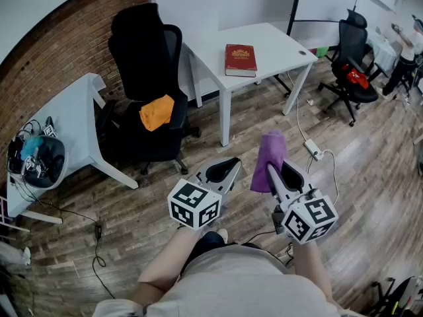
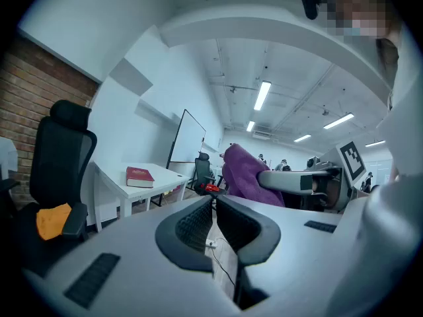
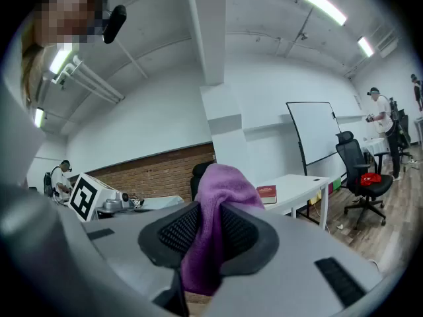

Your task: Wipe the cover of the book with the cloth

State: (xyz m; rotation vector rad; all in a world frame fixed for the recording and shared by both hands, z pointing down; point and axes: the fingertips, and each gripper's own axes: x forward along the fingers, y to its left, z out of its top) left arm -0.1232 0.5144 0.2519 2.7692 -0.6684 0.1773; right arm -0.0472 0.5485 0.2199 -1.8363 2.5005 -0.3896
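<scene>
A red book (image 1: 240, 59) lies flat on the white table (image 1: 277, 45) ahead; it also shows far off as the book (image 2: 139, 176) in the left gripper view and the book (image 3: 267, 193) in the right gripper view. My right gripper (image 1: 270, 168) is shut on a purple cloth (image 1: 269, 158), which drapes up over its jaws as the cloth (image 3: 215, 223). My left gripper (image 1: 232, 164) is shut with nothing in it, its jaws meeting (image 2: 213, 211). Both are held over the floor, well short of the table.
A black office chair (image 1: 149, 84) with an orange cloth (image 1: 156, 112) on its seat stands left of the table. A second white table (image 1: 63, 121) with a cable-filled bowl (image 1: 36, 160) is at left. A power strip (image 1: 312, 150) and cables lie on the wood floor. Another chair (image 1: 350, 61) stands at right.
</scene>
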